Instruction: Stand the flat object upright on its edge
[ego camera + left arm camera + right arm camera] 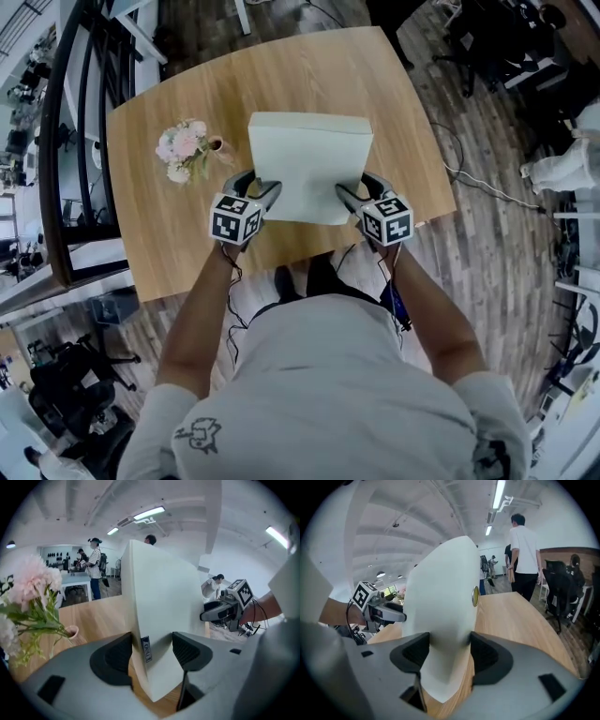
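A flat white box (309,164) stands steeply raised on the wooden table (159,234), its long top edge high and its lower edge near the table's front. My left gripper (265,193) is shut on the box's lower left corner, my right gripper (350,195) on its lower right corner. In the left gripper view the box (161,592) rises between both pads of the left gripper (151,651), a small label on its edge. In the right gripper view both pads of the right gripper (449,651) press the box (440,597); its bottom corner hangs just above the wood.
A small vase of pink flowers (186,150) stands on the table left of the box, close to the left gripper, and shows as the flowers (33,597). The table's front edge lies right under the grippers. People and office chairs (562,592) are in the room behind.
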The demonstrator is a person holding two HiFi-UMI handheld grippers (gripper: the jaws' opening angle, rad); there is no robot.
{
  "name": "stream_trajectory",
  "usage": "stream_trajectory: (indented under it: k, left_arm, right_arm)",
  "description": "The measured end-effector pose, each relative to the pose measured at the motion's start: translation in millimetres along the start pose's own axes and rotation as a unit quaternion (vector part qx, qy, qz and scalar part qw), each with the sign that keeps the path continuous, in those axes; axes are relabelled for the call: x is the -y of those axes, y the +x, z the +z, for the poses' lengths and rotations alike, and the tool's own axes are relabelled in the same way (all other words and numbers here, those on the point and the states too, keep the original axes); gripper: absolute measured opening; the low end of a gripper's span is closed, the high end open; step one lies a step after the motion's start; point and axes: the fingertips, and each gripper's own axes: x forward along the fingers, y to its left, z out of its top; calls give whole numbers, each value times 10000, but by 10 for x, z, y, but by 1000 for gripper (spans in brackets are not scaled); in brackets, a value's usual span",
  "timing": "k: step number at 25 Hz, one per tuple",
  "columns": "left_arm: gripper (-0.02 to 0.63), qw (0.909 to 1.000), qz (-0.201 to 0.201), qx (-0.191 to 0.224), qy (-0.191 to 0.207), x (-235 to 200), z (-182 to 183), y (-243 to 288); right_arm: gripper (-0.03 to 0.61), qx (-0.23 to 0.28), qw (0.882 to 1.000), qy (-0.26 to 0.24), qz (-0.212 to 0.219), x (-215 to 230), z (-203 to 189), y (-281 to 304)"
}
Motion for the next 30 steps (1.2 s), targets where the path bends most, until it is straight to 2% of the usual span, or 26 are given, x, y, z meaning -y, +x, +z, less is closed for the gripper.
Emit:
stream_trajectory:
  k: [3,10,14,20,30]
  left_arm:
    - [273,9992,122,185,336,26,126,25]
    - [273,9949,447,585,694,6,223,123]
    - [272,9915,632,675,919,-59,220,209]
    - [270,9920,671,738,769,-164,138,342]
    - [274,9920,640,843,682,-142,122,347]
  right_arm:
    - [281,215,9989,-367,-202,59,109,-50]
    - [281,458,9934,-932,-493,189,203,10]
    - [278,508,9894,-1229,-584,267,178,117]
    - [278,562,9848,-1524,-621,324,181,269]
    - [305,567,9862,-1486,-456,342,105,267]
